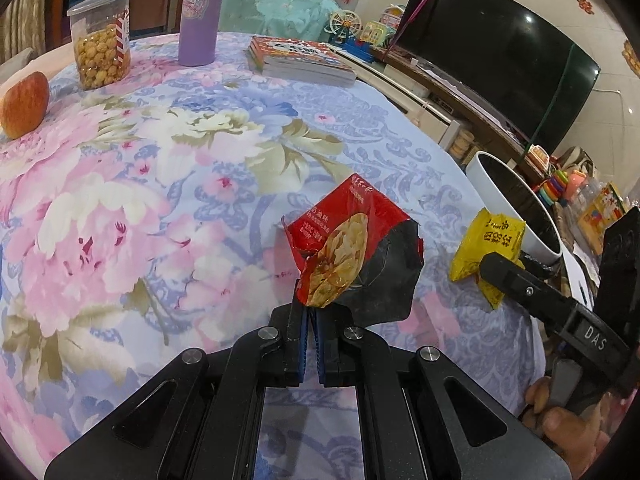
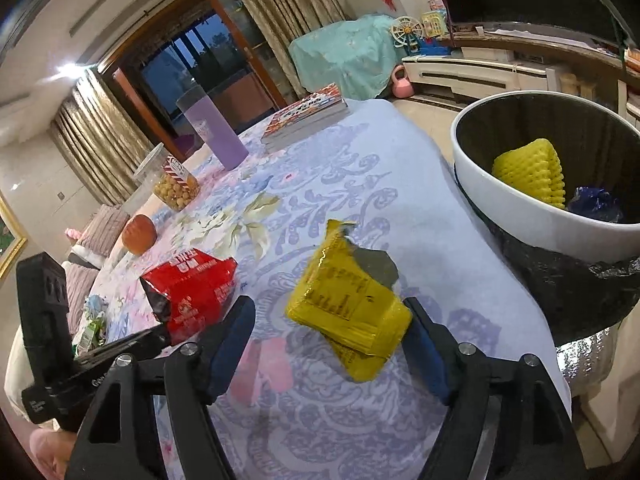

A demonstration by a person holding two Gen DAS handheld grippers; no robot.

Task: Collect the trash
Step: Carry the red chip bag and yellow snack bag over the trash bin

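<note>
Left wrist view. The left gripper (image 1: 310, 312) is clenched on the crumpled lower corner of a red snack wrapper (image 1: 344, 248), a glossy foil pouch with a dark inner face, which stands up above the floral tablecloth (image 1: 160, 184). To the wrapper's right lies a yellow wrapper (image 1: 486, 248), creased and partly covered by one black finger (image 1: 504, 276) of the right gripper. Beyond the yellow wrapper rises a round trash bin (image 1: 496, 188) with a smooth white rim; its inside is dark and cut off here. Far behind the red wrapper stand a clear plastic tub (image 1: 100, 40) of yellow puffed snacks, a matte purple bottle (image 1: 199, 16), stacked books (image 1: 300, 60) and an apple (image 1: 25, 105), which the frame edge crops.

Right wrist view. The right gripper (image 2: 332, 344) is released, its blue-padded fingers (image 2: 230, 344) standing on either side of the yellow wrapper (image 2: 348, 312); whether the right pad touches it cannot be told. The red snack wrapper (image 2: 192, 296) sits left of the yellow one, its base hidden by the left gripper's finger. Right of the yellow wrapper, the trash bin (image 2: 520, 224), lined with a wrinkled black bag, contains a yellow foam net (image 2: 532, 168) and a blue crumpled item too dim to identify.
</note>
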